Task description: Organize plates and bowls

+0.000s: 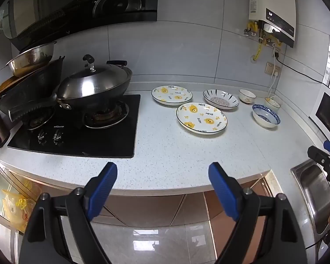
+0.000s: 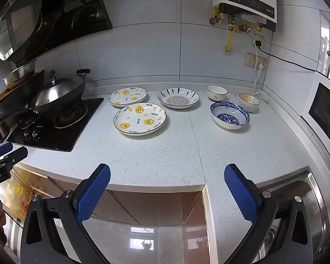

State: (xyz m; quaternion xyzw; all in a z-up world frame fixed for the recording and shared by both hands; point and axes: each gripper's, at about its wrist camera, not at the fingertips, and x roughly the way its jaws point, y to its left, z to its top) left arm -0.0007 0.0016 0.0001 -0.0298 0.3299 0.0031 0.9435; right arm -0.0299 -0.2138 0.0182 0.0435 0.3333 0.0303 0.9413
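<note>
While both claws hang short of the counter's front edge, nothing sits between their pads.
Countertop (image 2: pixel 165 154): pale speckled surface filling the middle of both views, with every dish toward its back.
Hob (image 1: pixel 77 136): black glass, left of the frame, carrying a lidded wok (image 1: pixel 94 85).
Sink (image 2: pixel 308 189): steel basin at lower right of the right wrist view.
Left gripper (image 1: pixel 162 176): bottom centre of its own view, blue pads spread wide and empty.
Right gripper (image 2: pixel 167 176): bottom centre of its own view, pads spread wide and empty.
Front bear plate (image 2: pixel 140 118): centre of the frame, just right of the hob, apart from the others.
Back bear plate (image 2: pixel 127 96): behind the front one, nearer the wall.
Patterned plate (image 2: pixel 178 98): dark strokes on the rim, right of the back bear plate.
Blue bowl (image 2: pixel 230 115): right of centre, largest of the bowls.
Plain white bowl (image 2: pixel 216 92): behind the blue bowl.
Yellow-marked bowl (image 2: pixel 249 101): farthest right, near the corner by a white cable.
</note>
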